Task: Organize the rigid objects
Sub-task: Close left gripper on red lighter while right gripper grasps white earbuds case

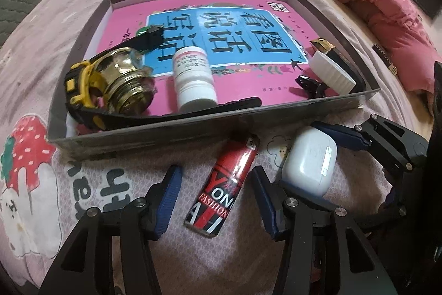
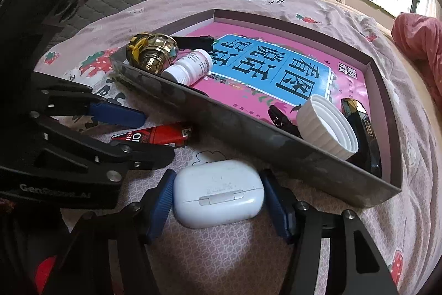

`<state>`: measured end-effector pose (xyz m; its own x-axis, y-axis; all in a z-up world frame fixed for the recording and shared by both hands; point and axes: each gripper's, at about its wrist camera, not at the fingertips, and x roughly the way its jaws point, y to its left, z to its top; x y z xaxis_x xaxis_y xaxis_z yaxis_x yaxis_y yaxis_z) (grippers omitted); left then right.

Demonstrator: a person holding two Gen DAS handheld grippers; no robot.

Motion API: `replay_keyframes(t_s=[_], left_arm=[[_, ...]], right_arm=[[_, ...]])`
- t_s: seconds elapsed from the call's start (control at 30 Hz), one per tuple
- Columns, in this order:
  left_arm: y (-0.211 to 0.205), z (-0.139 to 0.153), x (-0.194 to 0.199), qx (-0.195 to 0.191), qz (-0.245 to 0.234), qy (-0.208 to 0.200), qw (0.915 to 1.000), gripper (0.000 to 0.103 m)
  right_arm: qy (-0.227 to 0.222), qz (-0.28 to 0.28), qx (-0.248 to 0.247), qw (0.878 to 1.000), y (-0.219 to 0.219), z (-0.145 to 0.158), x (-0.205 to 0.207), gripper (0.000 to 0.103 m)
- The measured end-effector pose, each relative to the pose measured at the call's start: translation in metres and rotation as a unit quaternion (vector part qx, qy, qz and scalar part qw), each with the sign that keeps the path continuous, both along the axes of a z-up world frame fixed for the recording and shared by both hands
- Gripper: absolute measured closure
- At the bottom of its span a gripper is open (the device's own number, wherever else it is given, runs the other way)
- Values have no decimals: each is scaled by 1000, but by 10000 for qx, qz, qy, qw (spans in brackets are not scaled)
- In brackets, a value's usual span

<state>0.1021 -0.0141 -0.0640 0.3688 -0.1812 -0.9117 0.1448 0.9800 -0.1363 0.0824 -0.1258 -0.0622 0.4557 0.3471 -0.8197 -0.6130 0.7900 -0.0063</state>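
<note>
Blue-padded tongs of the right gripper straddle a white earbud case lying on the strawberry-print bedspread, jaws wide, pads close beside its ends without visibly pressing. Left gripper, jaws apart, frames a red lighter untouched between them. Both items lie just outside the grey tray holding a brass doorknob and pill bottle.
</note>
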Motion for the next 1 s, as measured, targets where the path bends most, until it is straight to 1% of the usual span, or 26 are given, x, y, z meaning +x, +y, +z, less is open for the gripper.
replay_keyframes(t_s=[0.1,0.13,0.2,0.27,0.3,0.47,0.57,0.67,1.0], left_arm=[[-4,-1,-1,12,-100,-37,9999,49],[-5,-1,-1,-1,-108,-47,9999,51],[-4,-2,-1,-70,-110,-59,9999,56],[-2,-1,-1,-157,-92,-67,9998,66],[-3,-1,-2,-192,-108,-63,9997,67],[-11,2,-10,-114,-301,-118,9994,79],[-13,4,-13,-100,-346,-125,9993,80],[-14,7,-15,-183,-291,-124,9993,80],[-5,24,-23,-418,-145,-223,9988,80]], right_arm=[[-1,-106,-23,9999,-3,2,-4,42],[22,-156,-6,9999,-5,3,-5,42],[37,-234,16,9997,-9,5,-6,42],[56,-338,26,9994,-14,7,-6,42],[39,-399,26,9992,-16,8,-6,42],[87,-658,188,9976,-26,13,-4,42],[99,-736,324,9967,-29,18,-6,42],[122,-736,465,9961,-30,22,-8,42],[-9,-804,651,9946,-31,35,-15,42]])
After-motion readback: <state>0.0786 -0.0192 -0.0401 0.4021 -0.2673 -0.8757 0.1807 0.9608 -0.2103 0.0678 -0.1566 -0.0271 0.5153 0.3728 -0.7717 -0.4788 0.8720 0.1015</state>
